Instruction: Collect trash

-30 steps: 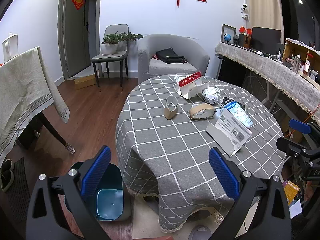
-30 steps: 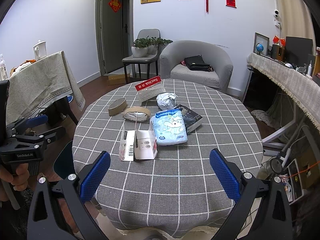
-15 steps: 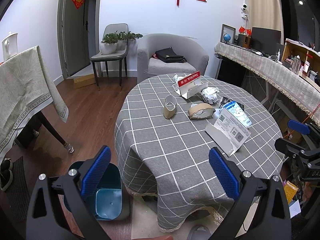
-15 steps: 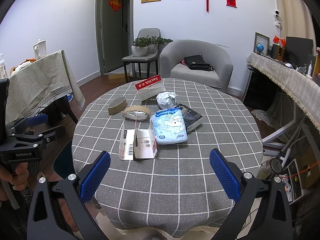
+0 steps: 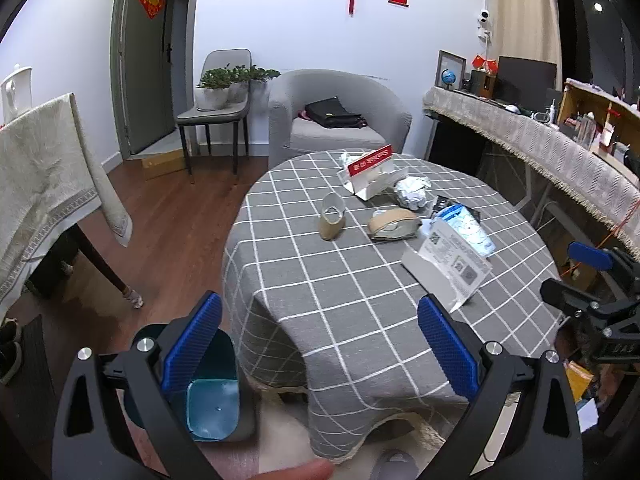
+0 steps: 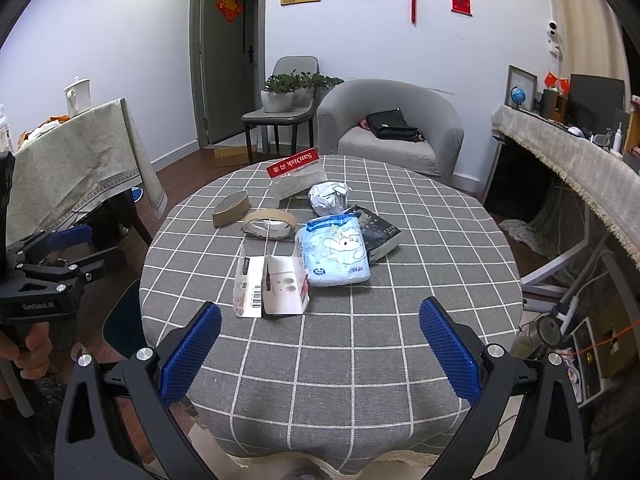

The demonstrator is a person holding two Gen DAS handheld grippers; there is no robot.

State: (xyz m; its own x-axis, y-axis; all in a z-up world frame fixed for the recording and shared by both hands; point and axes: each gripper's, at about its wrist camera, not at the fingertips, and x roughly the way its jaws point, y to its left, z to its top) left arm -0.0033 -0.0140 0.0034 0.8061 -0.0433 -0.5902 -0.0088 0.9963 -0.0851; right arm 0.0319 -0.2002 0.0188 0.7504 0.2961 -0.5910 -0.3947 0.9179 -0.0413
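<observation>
Through my left wrist camera, my left gripper (image 5: 318, 340) is spread wide with nothing between its blue pads (image 5: 192, 346). It hangs off the near edge of the round table (image 5: 360, 300) in its grey checked cloth. Below and behind my left pad a teal trash bin (image 5: 210, 404) stands on the floor, just beside the table's hanging cloth. Ahead of me on the table lies the trash: a flattened cardboard tape core (image 5: 332, 220), to its right a wider squashed tape roll (image 5: 394, 224), and beyond them a red-labelled SanDisk package (image 5: 370, 172) beside a crumpled foil ball (image 5: 412, 194). Just ahead of my right pad an opened white carton (image 5: 446, 270) stands, touching a blue tissue pack (image 5: 466, 230) behind it. My right gripper (image 5: 592, 276) shows at the far right.

Through my right wrist camera, my right gripper (image 6: 320, 344) is likewise spread and holds nothing, hovering over the table's near side. Straight ahead, between my pads, sit the white carton (image 6: 272, 284) and the blue tissue pack (image 6: 334, 250), touching, with a black packet (image 6: 376, 230) tucked under the pack's far side. Farther on are the tape roll (image 6: 268, 224), the tape core (image 6: 230, 208), the foil ball (image 6: 328, 198) and the SanDisk package (image 6: 296, 174). My left gripper (image 6: 76, 248) is at the far left, its jaws apart.
</observation>
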